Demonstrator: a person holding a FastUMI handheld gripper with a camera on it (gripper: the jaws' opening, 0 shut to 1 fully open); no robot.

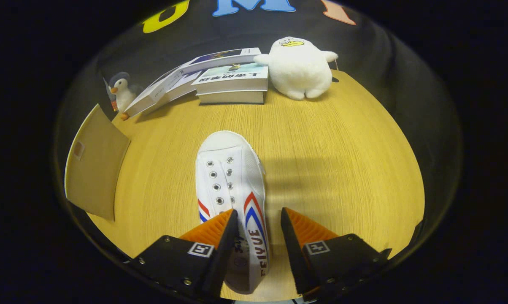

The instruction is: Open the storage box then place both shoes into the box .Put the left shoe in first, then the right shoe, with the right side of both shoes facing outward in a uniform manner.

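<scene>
White canvas shoe (233,185): lies on the bench (342,160) with its heel end between the two fingers of the tongs (259,221) and its toe cap pointing away, straight ahead of them.
Long axis: runs almost in line with the tongs' own forward direction, leaning only slightly; the shoe's length lies along the fingers, not across them.
Tongs: parted wide, holding nothing; there is a clear gap between the right finger and the shoe's striped side, while the left finger overlaps the shoe's opening, and whether it touches the canvas I cannot tell.
Offset: the shoe sits nearer the left finger than the right, so the gap is not centred on it.
Shoe side showing: the striped, lettered flank faces the right finger; the eyelets face upward.
Cardboard panel (95,162): off to the left and ahead of the tongs, well apart from the shoe; it looks like a part of the storage box, though which part I cannot tell.
Beyond the shoe: books (231,80), a white plush toy (300,67) and a small penguin toy (121,95) by the booth wall, well apart from the shoe.
Judgement: a closing grip would catch the heel across its width; a small shift leftward may be needed to centre it first.
</scene>
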